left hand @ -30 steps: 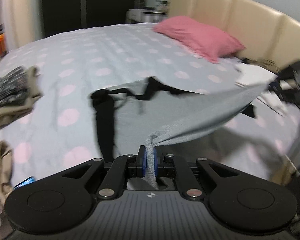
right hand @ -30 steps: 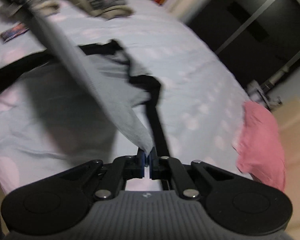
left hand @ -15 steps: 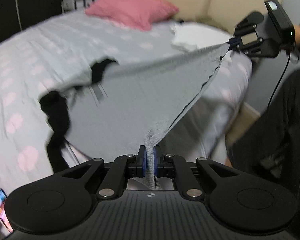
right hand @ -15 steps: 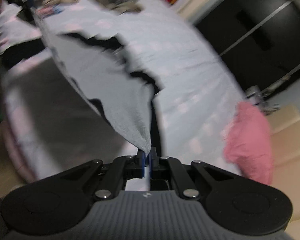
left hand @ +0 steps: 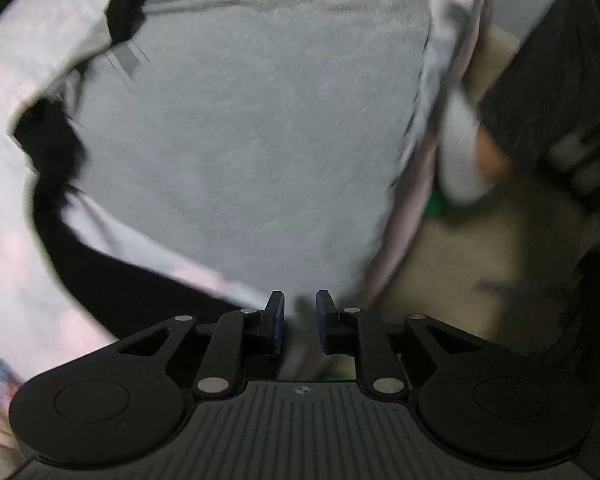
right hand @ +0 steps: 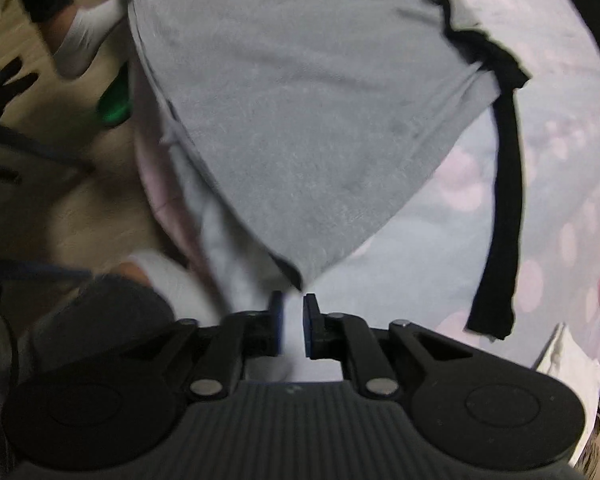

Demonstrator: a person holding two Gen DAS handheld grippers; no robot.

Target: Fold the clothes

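Grey garment (left hand: 252,128) on dotted bedsheet (right hand: 452,240), beige floor (right hand: 72,216); left gripper (left hand: 299,314), right gripper (right hand: 293,312) fingers just parted, released

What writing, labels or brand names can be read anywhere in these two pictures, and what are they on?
No text can be read in either view.
The left gripper body carries a tiny pale mark, too small to read.
The right gripper body shows a similar mark, also unreadable.
The grey garment has a small grey tag near its black trim, blurred, with no legible writing.
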